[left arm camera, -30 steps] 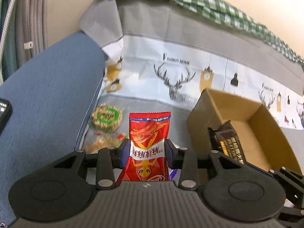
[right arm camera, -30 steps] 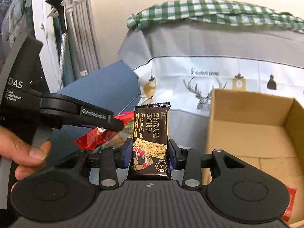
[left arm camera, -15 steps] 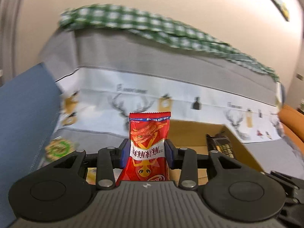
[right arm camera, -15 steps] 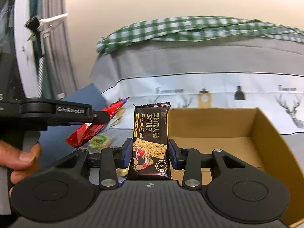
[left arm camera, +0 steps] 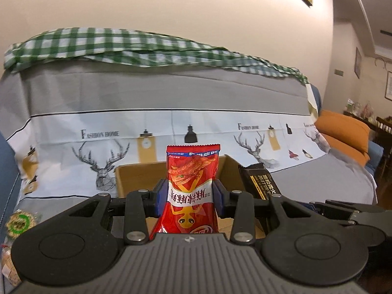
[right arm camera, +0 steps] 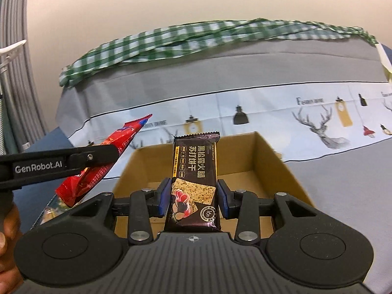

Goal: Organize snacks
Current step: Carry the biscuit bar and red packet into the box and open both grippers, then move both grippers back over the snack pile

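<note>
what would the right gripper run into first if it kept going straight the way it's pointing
Probably the cardboard box: the right gripper, shut on the black cracker pack, points over its open top toward the far wall. Depth is unclear.

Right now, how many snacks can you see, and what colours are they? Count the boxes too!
Red snack packets: 1, the red packet in the left gripper.
Dark snack packets: 1, the black cracker bar in the right gripper.
Green-labelled round snacks: 1, the round snack lying on the sofa.
Cardboard boxes: 1, the cardboard box.
Total: 3 snacks and 1 box, 4 things.
</note>
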Demonstrator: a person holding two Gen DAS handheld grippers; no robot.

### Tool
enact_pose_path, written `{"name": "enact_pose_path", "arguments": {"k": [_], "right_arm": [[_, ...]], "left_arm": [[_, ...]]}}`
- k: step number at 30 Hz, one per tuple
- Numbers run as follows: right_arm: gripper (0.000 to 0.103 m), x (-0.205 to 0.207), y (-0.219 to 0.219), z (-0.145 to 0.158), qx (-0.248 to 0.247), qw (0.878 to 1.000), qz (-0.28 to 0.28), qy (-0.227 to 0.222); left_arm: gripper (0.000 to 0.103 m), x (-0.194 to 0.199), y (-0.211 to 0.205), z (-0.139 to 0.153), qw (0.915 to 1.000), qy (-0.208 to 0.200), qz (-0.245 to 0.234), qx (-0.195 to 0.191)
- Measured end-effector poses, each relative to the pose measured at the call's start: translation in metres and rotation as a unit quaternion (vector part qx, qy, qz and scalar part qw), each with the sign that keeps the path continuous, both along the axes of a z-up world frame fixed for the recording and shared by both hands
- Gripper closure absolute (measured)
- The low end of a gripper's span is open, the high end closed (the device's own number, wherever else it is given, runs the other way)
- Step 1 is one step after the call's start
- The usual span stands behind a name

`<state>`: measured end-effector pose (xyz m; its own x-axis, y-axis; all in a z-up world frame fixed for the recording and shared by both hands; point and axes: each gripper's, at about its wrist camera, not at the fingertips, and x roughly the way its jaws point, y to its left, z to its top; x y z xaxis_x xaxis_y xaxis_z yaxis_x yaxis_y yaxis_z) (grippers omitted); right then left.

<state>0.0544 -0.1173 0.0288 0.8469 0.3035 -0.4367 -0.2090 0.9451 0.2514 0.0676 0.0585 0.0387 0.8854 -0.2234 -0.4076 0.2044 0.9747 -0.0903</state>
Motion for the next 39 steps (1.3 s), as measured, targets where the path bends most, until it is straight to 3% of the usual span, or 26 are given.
{"name": "enact_pose_path", "arguments": {"k": [18,21,22,23,24,27,30,33,34,36,39], "right_arm": [[0.062,-0.005,-0.012,-0.001,-0.006,1.000,-0.018,-0.009],[0.059,-0.004,-0.011,-0.003,-0.011,1.000,-0.015,-0.001],[0.048,-0.003,-0.010,-0.004,-0.016,1.000,-0.023,0.002],[0.033,-0.003,-0.009,-0.004,-0.021,0.999,-0.032,0.003],[0.030,-0.002,-0.010,-0.004,-0.024,0.999,-0.042,0.002],[0.029,-0.001,-0.012,-0.004,-0.016,0.998,-0.058,0.007],[0.029,0.000,-0.008,-0.005,-0.013,0.998,-0.060,0.009],[0.029,-0.003,0.006,-0.003,-0.015,0.999,-0.043,0.001],[0.029,-0.005,0.012,-0.002,-0.015,0.999,-0.033,-0.003],[0.029,-0.009,0.025,0.001,-0.014,1.000,-0.011,-0.009],[0.029,-0.017,0.050,0.006,-0.010,0.999,0.034,-0.024]], "left_arm": [[0.059,0.002,-0.009,-0.002,0.9995,-0.006,-0.031,-0.006],[0.033,0.004,-0.013,-0.004,0.9986,0.007,-0.052,-0.002],[0.022,0.002,-0.014,-0.004,0.9989,-0.002,-0.047,0.006],[0.019,-0.002,-0.013,-0.002,0.9987,-0.015,-0.046,0.015],[0.019,-0.006,-0.012,-0.001,0.9983,-0.027,-0.047,0.022],[0.019,-0.013,0.001,0.005,0.9971,-0.056,-0.023,0.045],[0.018,-0.018,0.030,0.016,0.9924,-0.087,0.041,0.076],[0.010,-0.016,0.073,0.024,0.9766,-0.103,0.146,0.119],[0.010,-0.016,0.087,0.025,0.9643,-0.111,0.187,0.151],[0.010,-0.014,0.116,0.027,0.9296,-0.120,0.275,0.213],[0.010,-0.012,0.170,0.033,0.8819,-0.106,0.389,0.244]]}}
